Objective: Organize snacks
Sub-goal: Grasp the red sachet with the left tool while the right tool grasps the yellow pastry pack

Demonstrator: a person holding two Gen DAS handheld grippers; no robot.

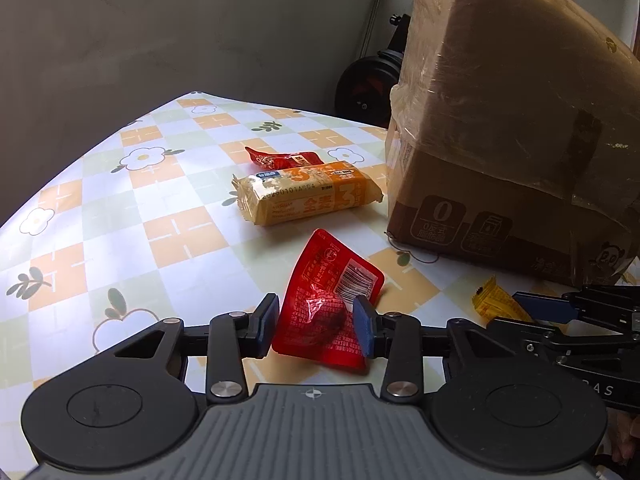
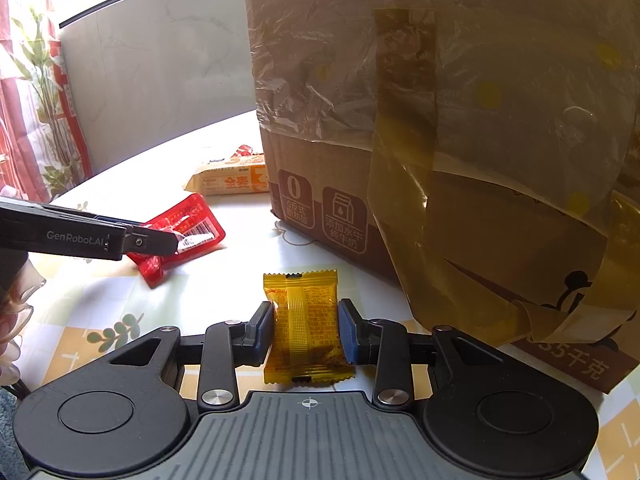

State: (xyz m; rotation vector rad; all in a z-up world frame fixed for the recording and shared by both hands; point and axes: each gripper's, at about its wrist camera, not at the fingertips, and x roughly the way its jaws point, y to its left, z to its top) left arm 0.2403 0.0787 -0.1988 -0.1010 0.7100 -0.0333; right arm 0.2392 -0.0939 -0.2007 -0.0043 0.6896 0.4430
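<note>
the taped cardboard box (image 2: 440,140) fills the bench's (image 1: 120,208) far right corner. the wholewheat biscuit pack (image 1: 306,192) lies mid-bench. left hand-held gripper (image 1: 316,320) pinches the glossy red pouch (image 1: 332,292) by one crumpled end; it could slip. right hand-held gripper (image 2: 306,330) clamps the yellow candy wrapper (image 2: 304,320), near the front edge.

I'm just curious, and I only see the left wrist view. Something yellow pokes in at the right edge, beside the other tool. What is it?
Observer: A yellow snack packet, pinched across its middle by the right gripper's jaws.
Visitor: Is the big box taped neatly?
Observer: No. A wide strip of brown tape hangs loose down the cardboard box.
Visitor: Anything beyond the table?
Observer: A red patterned curtain on the left.
</note>
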